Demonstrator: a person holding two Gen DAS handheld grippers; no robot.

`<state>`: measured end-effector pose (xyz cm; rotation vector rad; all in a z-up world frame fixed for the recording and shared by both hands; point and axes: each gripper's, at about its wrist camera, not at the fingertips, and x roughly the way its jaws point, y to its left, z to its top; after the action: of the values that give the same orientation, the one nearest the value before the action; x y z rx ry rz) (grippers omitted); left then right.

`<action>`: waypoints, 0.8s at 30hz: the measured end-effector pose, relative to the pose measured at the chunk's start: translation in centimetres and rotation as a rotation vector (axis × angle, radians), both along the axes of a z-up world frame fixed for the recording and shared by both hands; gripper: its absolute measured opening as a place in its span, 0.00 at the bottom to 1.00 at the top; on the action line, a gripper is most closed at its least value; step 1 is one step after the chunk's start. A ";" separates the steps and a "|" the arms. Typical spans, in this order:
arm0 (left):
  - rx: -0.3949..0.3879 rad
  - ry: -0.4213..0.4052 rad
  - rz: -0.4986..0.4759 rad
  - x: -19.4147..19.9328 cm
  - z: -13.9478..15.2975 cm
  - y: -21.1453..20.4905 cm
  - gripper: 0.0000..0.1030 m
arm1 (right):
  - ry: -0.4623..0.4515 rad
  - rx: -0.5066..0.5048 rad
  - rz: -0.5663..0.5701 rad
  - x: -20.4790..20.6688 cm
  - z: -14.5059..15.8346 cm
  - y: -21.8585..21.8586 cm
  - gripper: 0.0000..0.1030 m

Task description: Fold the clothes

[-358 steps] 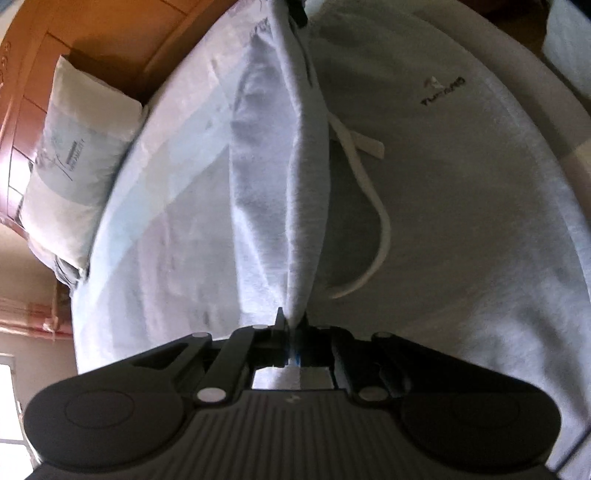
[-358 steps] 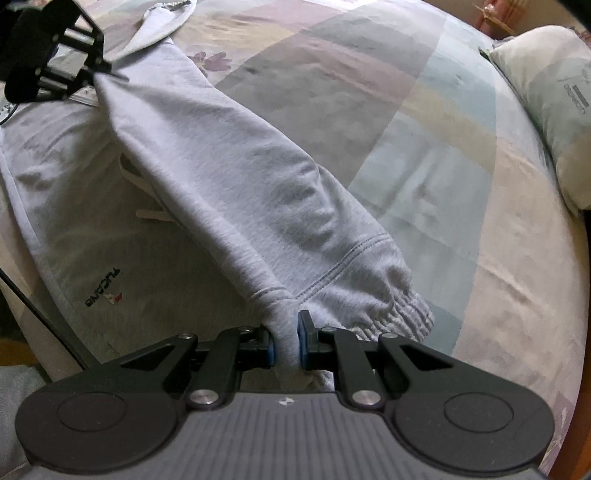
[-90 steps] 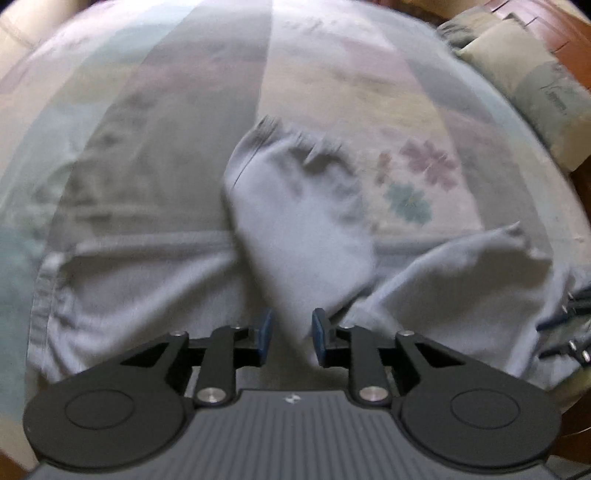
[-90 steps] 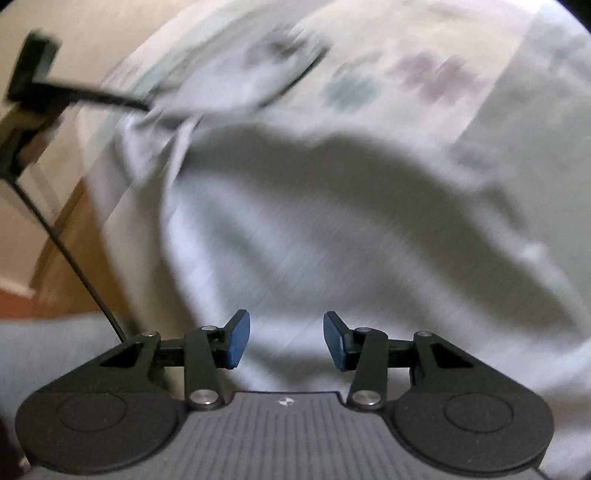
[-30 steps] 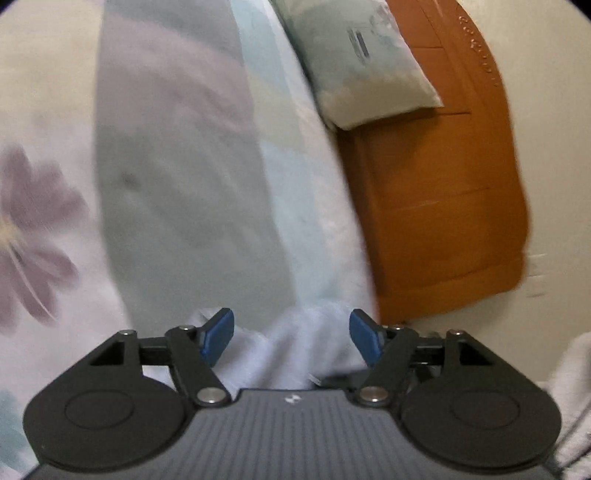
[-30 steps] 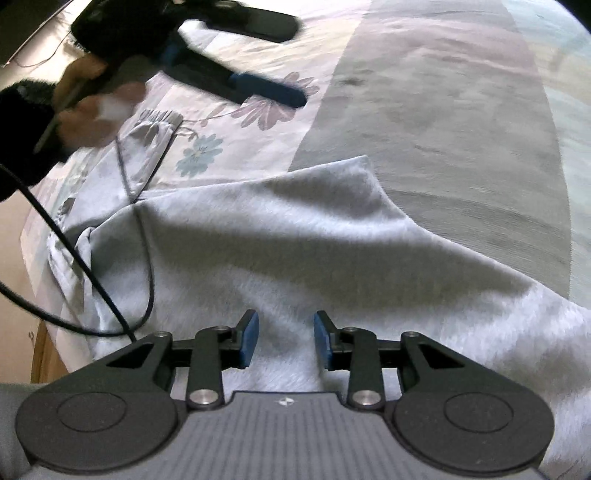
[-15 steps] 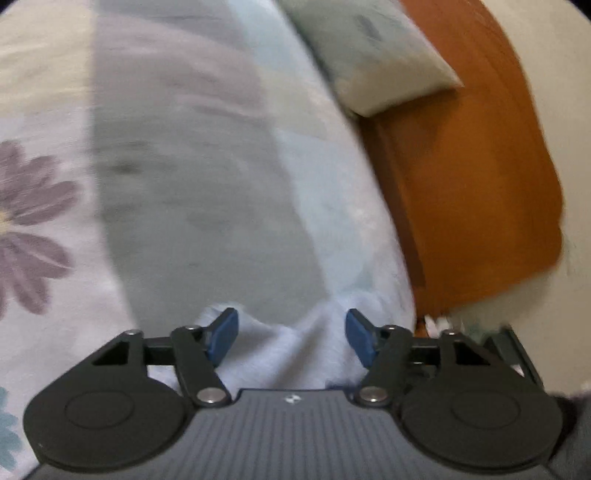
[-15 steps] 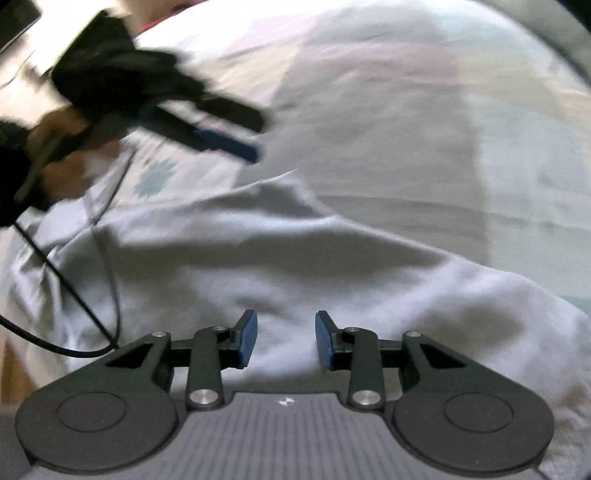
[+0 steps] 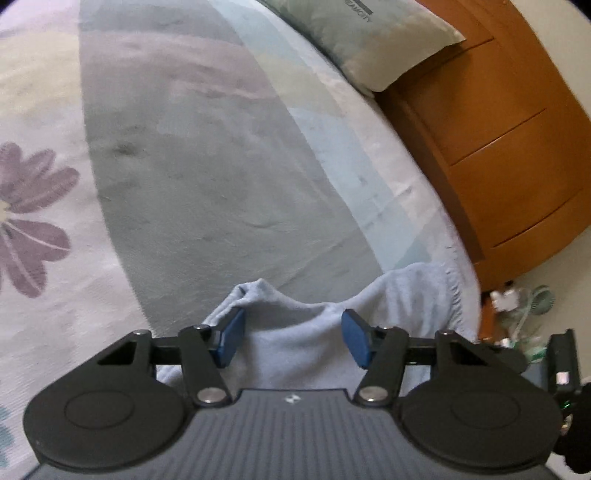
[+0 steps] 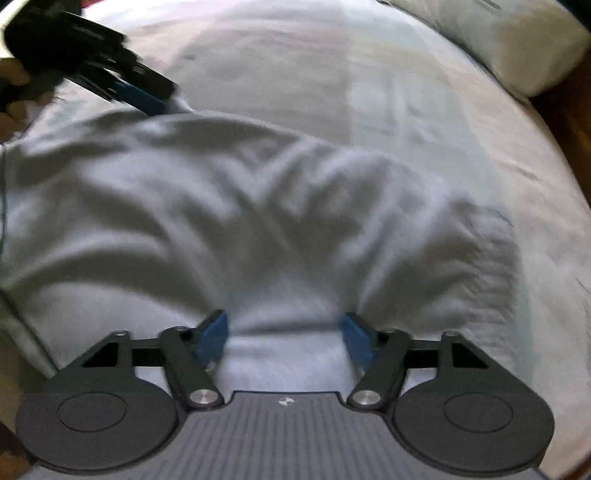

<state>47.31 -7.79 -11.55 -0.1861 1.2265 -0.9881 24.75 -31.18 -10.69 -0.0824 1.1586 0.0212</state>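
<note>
Grey sweatpants (image 10: 229, 206) lie bunched and wrinkled on the patterned bed sheet (image 9: 192, 155). In the left wrist view a folded corner of the sweatpants (image 9: 295, 325) sits between the blue pads of my left gripper (image 9: 293, 338). Its jaws are closing, and the pads do not press the cloth. My right gripper (image 10: 284, 338) points steeply down over the cloth. Its jaws are opening, with fabric lying between the pads and nothing gripped. The right wrist view also shows the left gripper (image 10: 140, 92) at the garment's far corner, held by a hand (image 10: 13, 92).
A pillow (image 9: 369, 33) lies at the head of the bed, seen too in the right wrist view as the pillow (image 10: 498, 40). An orange wooden cabinet (image 9: 498, 147) stands beside the bed's edge. Small clutter (image 9: 517, 299) lies on the floor.
My right gripper's jaws have spread much wider and it has swung over the bunched cloth. The left jaws have narrowed slightly and tilted down over the garment's corner.
</note>
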 end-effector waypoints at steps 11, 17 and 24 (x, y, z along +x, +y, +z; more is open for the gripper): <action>0.283 -0.351 -0.053 -7.1 5.5 5.8 0.65 | -0.029 0.092 -0.018 0.5 -0.1 6.5 0.87; 0.323 -0.263 0.022 -10.0 5.3 12.7 0.68 | -0.030 -0.014 -0.124 -1.4 0.3 9.2 0.92; 0.229 -0.191 0.104 -11.4 1.9 14.3 0.73 | -0.102 -0.055 -0.008 -0.4 -0.7 14.5 0.92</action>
<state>35.90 6.50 -9.68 0.0237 1.1325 -0.7508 24.35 -16.64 -11.41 -0.1262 1.0577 -0.0224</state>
